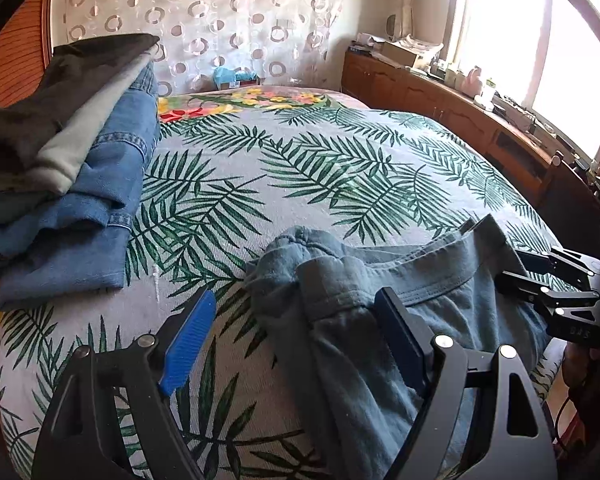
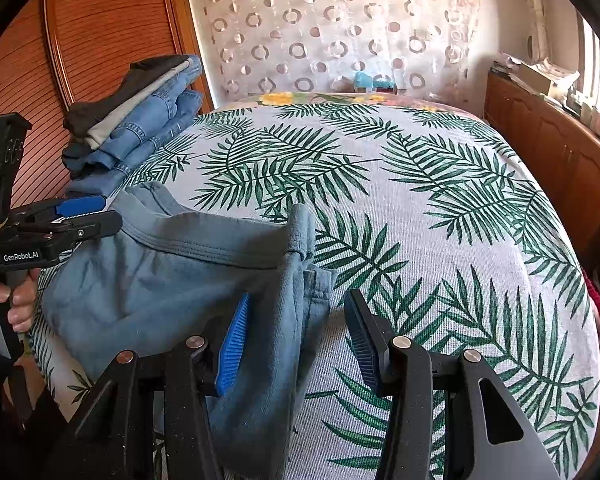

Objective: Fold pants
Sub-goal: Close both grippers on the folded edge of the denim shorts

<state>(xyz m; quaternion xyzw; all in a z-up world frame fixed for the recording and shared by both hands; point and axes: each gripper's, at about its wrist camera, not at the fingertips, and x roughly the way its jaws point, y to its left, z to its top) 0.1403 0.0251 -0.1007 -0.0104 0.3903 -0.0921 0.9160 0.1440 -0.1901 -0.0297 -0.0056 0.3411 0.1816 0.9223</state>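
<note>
Clearly the pants [image 1: 380,300] lie bunched at the near edge of the bed [image 1: 300,160], waistband toward the far side, so the step in hand looks like taking hold at 2 points to spread them flat. To do it well, each claw should bite the waistband at opposite ends and draw apart evenly. The left claw [image 1: 296,328] stands wide open, 1 finger resting against the fabric, gripping nothing. The right claw [image 2: 296,328] is likewise wide open, the cloth lying between its pads but not pinched. A stack of folded clothes [image 1: 72,168] sits well apart at the far left.
</note>
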